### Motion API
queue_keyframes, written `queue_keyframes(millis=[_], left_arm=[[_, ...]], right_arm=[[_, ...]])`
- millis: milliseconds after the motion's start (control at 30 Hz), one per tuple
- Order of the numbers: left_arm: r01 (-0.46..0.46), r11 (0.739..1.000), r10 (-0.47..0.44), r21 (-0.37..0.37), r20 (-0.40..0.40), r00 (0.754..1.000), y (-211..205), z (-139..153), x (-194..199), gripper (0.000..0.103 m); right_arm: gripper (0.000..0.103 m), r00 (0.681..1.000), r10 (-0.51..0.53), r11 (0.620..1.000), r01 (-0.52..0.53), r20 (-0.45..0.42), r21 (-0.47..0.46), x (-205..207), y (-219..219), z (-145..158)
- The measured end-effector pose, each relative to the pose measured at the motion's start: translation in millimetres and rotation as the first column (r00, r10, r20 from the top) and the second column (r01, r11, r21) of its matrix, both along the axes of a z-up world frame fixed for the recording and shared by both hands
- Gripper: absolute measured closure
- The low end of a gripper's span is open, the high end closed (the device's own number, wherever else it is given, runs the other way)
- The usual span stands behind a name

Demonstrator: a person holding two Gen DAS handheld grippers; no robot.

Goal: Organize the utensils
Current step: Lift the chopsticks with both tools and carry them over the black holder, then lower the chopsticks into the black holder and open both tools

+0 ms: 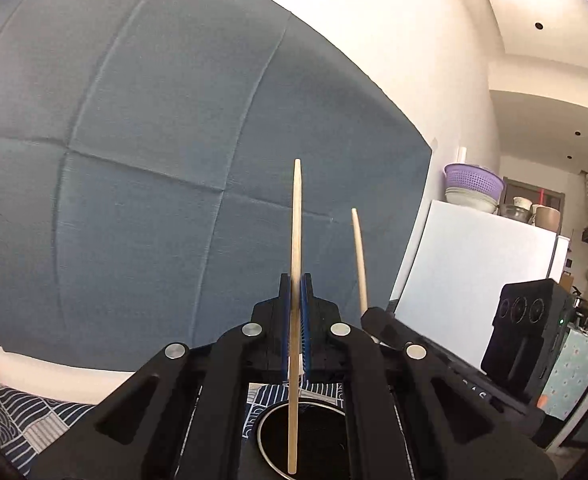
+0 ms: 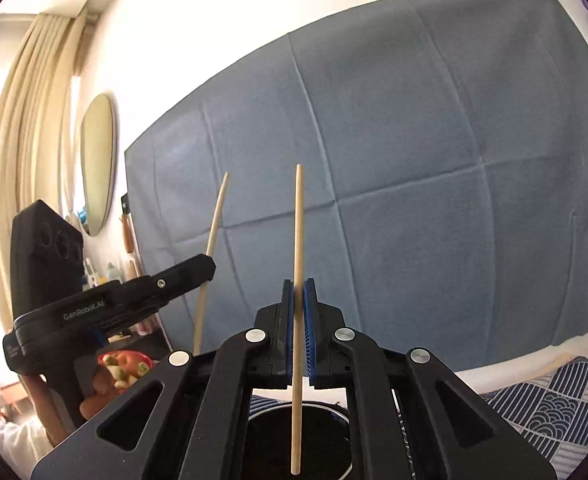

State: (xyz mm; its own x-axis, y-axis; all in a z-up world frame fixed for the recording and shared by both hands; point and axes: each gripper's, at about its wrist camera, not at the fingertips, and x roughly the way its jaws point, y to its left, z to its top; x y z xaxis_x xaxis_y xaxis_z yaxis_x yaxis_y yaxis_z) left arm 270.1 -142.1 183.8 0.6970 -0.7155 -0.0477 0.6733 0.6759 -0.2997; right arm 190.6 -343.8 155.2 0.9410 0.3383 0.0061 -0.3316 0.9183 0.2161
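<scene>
My left gripper (image 1: 296, 282) is shut on a wooden chopstick (image 1: 297, 220) that stands upright. Its lower end hangs over the mouth of a dark round holder with a metal rim (image 1: 262, 446). To the right, the right gripper (image 1: 369, 315) holds a second chopstick (image 1: 358, 256), also upright. In the right wrist view, my right gripper (image 2: 298, 286) is shut on its chopstick (image 2: 298, 220) above the same holder (image 2: 344, 416). The left gripper (image 2: 207, 267), held in a hand, grips its chopstick (image 2: 213, 232) at the left, tilted slightly.
A blue cloth (image 1: 153, 160) hangs on the wall ahead. A patterned blue-and-white tablecloth (image 2: 554, 408) covers the table. At the right stands a white fridge (image 1: 474, 264) with a purple colander (image 1: 474, 180) on top. A mirror (image 2: 98, 164) and curtain (image 2: 33, 140) are at the left.
</scene>
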Motion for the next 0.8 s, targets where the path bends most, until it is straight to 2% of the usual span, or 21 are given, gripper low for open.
queue_keyframes(millis=[167,333,500,667,800], left_arm=[[0.011,0.999,-0.012,-0.04,-0.012,1.0,-9,-14,8,0.098],[0.028,0.999,-0.028,0.02,-0.014,1.0,-27,-26,11,0.098],[0.035,0.996,-0.032,0.085,-0.043,0.999,-30,-38,11,0.098],[0.025,0.987,-0.016,0.157,-0.056,0.998,-25,-39,4,0.098],[0.033,0.984,-0.02,0.176,-0.075,0.997,-23,-36,-1,0.098]], right_arm=[[0.098,1.0,-0.005,0.999,0.007,-0.026,0.045,9,-8,-13],[0.098,0.998,-0.005,1.0,0.007,-0.059,0.026,11,-9,-20],[0.098,0.995,-0.009,0.999,0.004,-0.103,-0.048,6,-5,-24],[0.098,0.989,-0.028,0.994,0.012,-0.144,-0.11,-2,-2,-26],[0.098,0.984,-0.05,0.991,0.028,-0.171,-0.13,-7,0,-29]])
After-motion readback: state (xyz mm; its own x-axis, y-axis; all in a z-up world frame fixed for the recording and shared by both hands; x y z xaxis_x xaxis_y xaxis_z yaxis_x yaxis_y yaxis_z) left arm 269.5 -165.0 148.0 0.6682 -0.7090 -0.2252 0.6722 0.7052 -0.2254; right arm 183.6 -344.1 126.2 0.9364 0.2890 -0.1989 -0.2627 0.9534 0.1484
